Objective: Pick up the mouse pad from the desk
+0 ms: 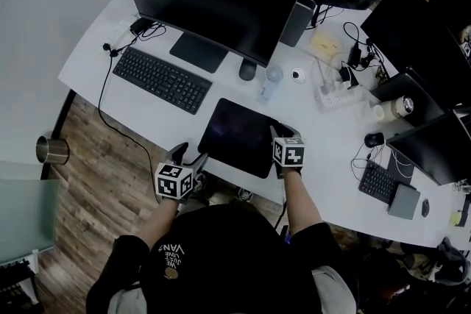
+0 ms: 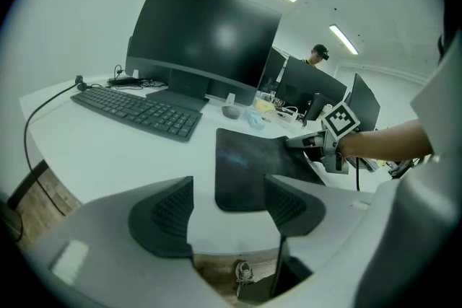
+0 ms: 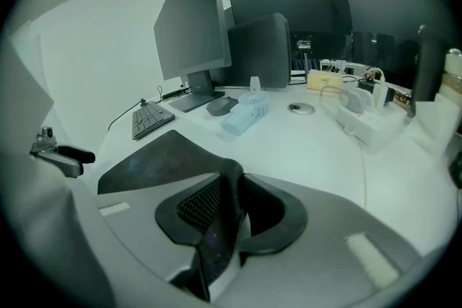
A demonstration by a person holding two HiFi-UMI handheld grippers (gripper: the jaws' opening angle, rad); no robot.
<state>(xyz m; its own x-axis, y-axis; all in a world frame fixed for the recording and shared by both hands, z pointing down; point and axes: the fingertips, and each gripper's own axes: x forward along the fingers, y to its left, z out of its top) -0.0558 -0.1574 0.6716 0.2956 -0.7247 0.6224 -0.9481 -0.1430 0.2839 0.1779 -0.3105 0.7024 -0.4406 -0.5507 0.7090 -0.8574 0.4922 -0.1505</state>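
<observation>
Black pad (image 1: 239, 136) is curling up off the white surface (image 1: 309, 106) where my right fingers (image 3: 195, 209) are pinching its edge; my left fingers (image 2: 162, 216) are hanging apart, empty.

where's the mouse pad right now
Head view, centre: the mouse pad lies at the desk's front edge, right of the keyboard, its right edge pinched in the right hand-held gripper.

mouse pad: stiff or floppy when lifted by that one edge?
Likely floppy: the mouse pad curls up at the edge where the right tongs pinch it, while the rest lies flat. Probably light, since it looks thin. Held at one edge it may sag; the open, empty left tongs near its other side could support it.
</observation>
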